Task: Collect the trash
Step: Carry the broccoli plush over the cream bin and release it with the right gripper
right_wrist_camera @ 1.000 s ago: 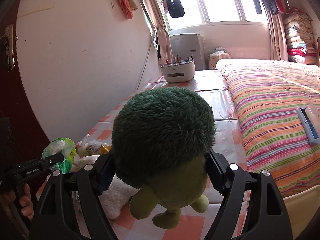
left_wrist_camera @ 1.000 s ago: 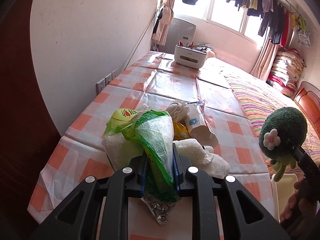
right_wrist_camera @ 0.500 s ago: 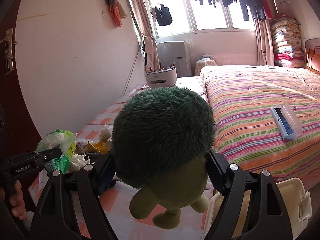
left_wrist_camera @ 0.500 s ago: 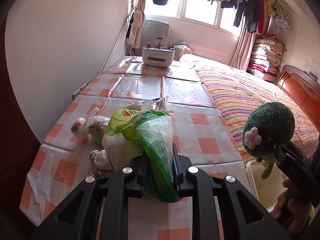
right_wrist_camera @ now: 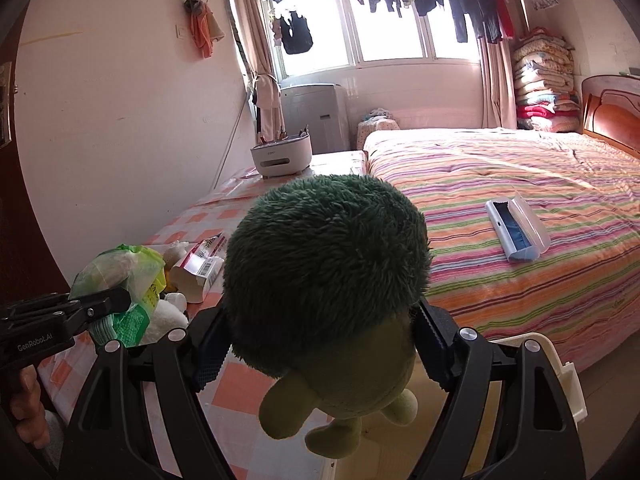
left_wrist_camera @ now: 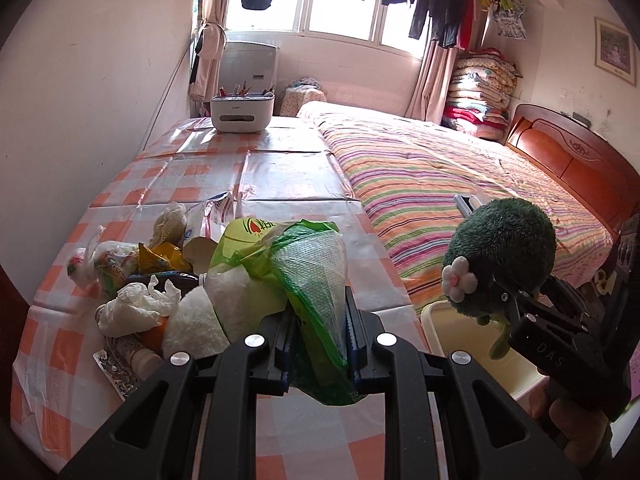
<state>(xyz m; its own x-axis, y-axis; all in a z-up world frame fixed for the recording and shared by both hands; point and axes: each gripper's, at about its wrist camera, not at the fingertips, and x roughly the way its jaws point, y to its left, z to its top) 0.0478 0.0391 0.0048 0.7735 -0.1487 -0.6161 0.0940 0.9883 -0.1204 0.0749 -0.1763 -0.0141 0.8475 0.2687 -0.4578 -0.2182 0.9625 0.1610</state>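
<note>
My left gripper (left_wrist_camera: 318, 312) is shut on a green plastic bag (left_wrist_camera: 308, 272) of trash, lifted above the checked tablecloth (left_wrist_camera: 280, 176). The same bag (right_wrist_camera: 124, 276) shows at the left of the right wrist view, in the left gripper (right_wrist_camera: 108, 304). My right gripper (right_wrist_camera: 320, 340) is shut on a green plush toy (right_wrist_camera: 328, 256) with a dark fuzzy head. That toy (left_wrist_camera: 500, 252), with a small pink flower, hangs over a cream bin (left_wrist_camera: 460, 328) beside the table. Loose trash lies on the table: a crumpled tissue (left_wrist_camera: 132, 308), an orange wrapper (left_wrist_camera: 160, 260), a paper carton (right_wrist_camera: 200, 264).
A white pen-holder box (left_wrist_camera: 242, 112) stands at the table's far end. A striped bed (left_wrist_camera: 460, 184) runs along the right, with a white case (right_wrist_camera: 516, 232) on it. A wall is close on the left. The bin's rim (right_wrist_camera: 560, 368) sits below the toy.
Both grippers have swung rightward together, carrying the bag and the toy; more of the bed and the cream bin has come into view. Both grips are unchanged.
</note>
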